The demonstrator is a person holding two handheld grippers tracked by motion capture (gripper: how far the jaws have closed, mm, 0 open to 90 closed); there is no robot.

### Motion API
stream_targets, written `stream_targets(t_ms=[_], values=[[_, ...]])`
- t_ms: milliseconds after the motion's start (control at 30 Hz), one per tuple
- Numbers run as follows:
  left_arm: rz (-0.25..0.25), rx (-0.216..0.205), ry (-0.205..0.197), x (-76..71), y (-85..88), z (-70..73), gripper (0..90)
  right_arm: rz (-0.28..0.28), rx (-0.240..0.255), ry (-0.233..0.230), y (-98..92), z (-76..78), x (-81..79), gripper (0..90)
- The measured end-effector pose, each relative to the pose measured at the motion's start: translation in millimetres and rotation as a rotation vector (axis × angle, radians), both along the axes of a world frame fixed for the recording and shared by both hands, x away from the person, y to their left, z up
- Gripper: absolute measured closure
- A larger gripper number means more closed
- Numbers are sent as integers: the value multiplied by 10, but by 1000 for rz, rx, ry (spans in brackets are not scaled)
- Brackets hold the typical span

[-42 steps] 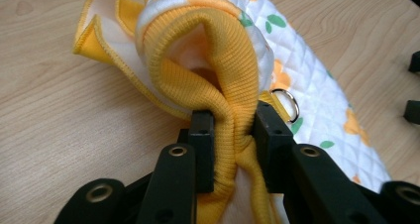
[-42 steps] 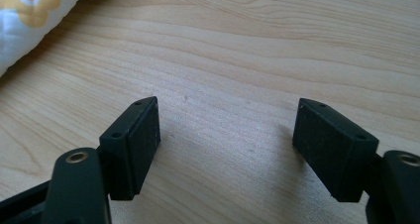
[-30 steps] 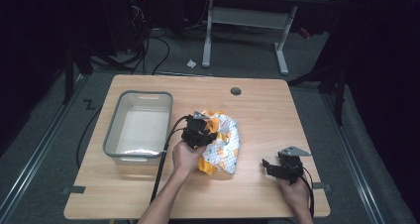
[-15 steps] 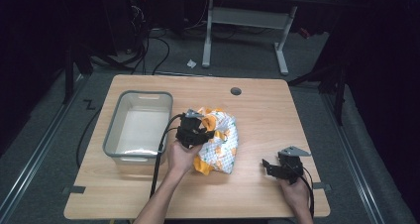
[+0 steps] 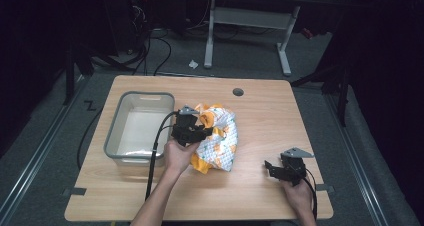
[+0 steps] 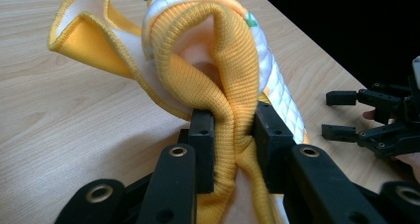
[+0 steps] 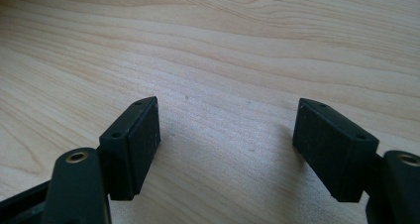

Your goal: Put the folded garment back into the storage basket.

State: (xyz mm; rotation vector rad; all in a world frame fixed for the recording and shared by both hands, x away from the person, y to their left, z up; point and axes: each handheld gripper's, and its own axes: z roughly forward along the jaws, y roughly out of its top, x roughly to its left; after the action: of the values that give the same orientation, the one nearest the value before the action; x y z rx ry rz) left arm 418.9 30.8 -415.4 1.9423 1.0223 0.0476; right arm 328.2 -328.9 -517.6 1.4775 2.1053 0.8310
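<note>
Orange-trimmed garment (image 6: 218,85) pinched at its ribbed cuff, mid-table.

My left gripper (image 6: 233,135) has its jaws clamped on the fabric, just beside the grey plastic bin (image 5: 120,121). My right gripper (image 7: 228,140) rests wide open, nothing between its jaws, over bare wooden table (image 5: 270,111).

Black two-jaw left gripper (image 5: 200,132), brass-ringed rivets (grey three-cornered plate on top), trailing black cable, bare forearms
</note>
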Motion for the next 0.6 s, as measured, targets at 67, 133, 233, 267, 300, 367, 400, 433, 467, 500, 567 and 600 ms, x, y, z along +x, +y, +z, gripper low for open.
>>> stream_targets(t_ms=[67, 133, 233, 267, 300, 367, 400, 433, 467, 500, 567, 600], values=[[-1, -2, 1, -4, 14, 11, 735, 0, 0, 0, 0, 0, 0, 268], [1, 2, -7, -15, 36, 45, 734, 1, 0, 1, 0, 1, 0, 268], [2, 1, -18, -26, 52, 81, 734, 5, -2, 0, -2, 0, 1, 268], [3, -1, -22, -30, 61, 99, 734, 5, -2, 0, -2, 0, 1, 268], [5, -6, -25, -35, 69, 114, 734, 5, -2, 0, -2, 0, 1, 268], [5, -11, -30, -39, 93, 139, 734, 6, -2, 0, -2, 0, 1, 268], [5, -10, -32, -39, 107, 149, 734, 5, -2, 0, -2, 0, 0, 268], [8, -7, -37, -33, 131, 168, 734, 5, -2, 0, -2, 0, 0, 268], [8, -7, -37, -33, 131, 168, 733, 5, -2, 0, -2, 0, 0, 268], [11, -11, -35, -30, 147, 175, 733, 5, -2, 0, -1, 0, 0, 268], [20, -14, -36, -21, 204, 190, 733, 5, -2, 0, -1, 0, 0, 268], [20, -14, -36, -21, 204, 190, 733, 5, -2, 0, -1, 0, 0, 268]])
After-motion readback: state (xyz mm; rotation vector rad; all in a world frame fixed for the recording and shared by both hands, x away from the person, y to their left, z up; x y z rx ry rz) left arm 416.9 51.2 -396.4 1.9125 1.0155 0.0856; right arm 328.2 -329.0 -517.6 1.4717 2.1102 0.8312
